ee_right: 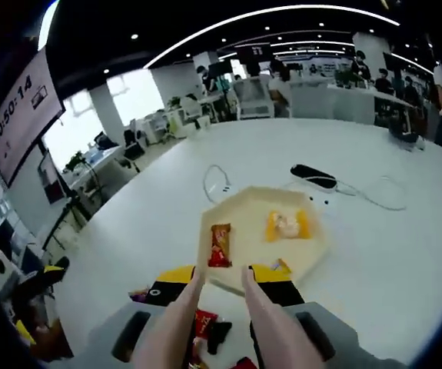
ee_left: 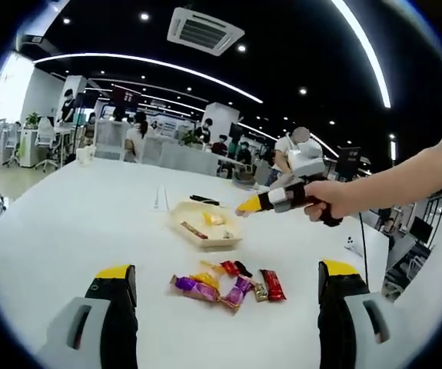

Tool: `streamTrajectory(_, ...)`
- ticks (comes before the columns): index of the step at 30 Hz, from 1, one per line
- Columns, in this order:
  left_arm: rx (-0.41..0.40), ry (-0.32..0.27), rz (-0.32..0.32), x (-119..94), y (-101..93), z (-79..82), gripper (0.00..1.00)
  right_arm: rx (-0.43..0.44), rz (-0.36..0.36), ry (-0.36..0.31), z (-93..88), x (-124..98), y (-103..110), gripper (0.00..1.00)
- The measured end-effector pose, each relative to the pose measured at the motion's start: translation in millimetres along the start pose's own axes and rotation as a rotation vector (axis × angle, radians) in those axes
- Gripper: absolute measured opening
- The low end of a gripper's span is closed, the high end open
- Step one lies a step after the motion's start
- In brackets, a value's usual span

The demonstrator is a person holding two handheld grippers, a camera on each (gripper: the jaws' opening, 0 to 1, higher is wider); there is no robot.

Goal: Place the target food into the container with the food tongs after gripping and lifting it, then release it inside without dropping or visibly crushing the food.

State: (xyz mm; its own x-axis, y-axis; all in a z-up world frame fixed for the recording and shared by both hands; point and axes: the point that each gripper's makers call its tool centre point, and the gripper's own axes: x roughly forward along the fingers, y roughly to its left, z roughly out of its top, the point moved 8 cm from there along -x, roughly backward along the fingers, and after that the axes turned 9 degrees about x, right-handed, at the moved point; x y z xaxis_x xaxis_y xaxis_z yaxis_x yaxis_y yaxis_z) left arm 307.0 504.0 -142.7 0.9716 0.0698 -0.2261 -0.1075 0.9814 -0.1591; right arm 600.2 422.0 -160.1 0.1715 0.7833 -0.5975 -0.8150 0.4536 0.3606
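Two sweets already lie in the tray (ee_right: 313,254) on the bench (ee_left: 67,223); a pile of sweets (ee_left: 228,283) remains. The right tongs (ee_right: 219,283) hover apart and empty at the tray's rim. The left tongs (ee_left: 227,275) stand wide apart, empty.

Open table (ee_left: 67,223) — candies (ee_left: 228,286) ahead

Candies (ee_left: 228,285) lie on the table (ee_left: 67,223) before the container (ee_left: 204,223).

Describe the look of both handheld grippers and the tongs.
The left gripper has black jaws with yellow tips on grey bodies. The right gripper, seen in the left gripper view, is black with a yellow tip and pale bands. The tongs have two smooth, tapering arms.
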Motion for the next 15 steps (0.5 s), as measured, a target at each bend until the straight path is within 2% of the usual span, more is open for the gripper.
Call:
streamTrajectory(4,-0.006,0.000,-0.008,-2,2.5,0.3,0.99,0.018,-0.005,0.007,-3.8,-2,3,0.25)
streamTrajectory(5,0.001,0.012,-0.014,-3,3.9,-0.5,0.99,-0.003,-0.010,0.025,-5.5,-3,5,0.25)
streamTrajectory(8,0.015,0.008,-0.004,-9,11.7,1.0,0.99,-0.066,-0.004,0.017,-8.2,-9,11,0.25)
streamTrajectory(12,0.003,0.014,0.020,-14,22.9,-0.1,0.99,-0.056,0.006,0.017,-16.7,-10,3,0.25)
streamTrajectory(15,-0.005,-0.001,0.031,-12,23.6,2.3,0.99,-0.049,-0.013,0.033,-21.0,-14,-2,0.25)
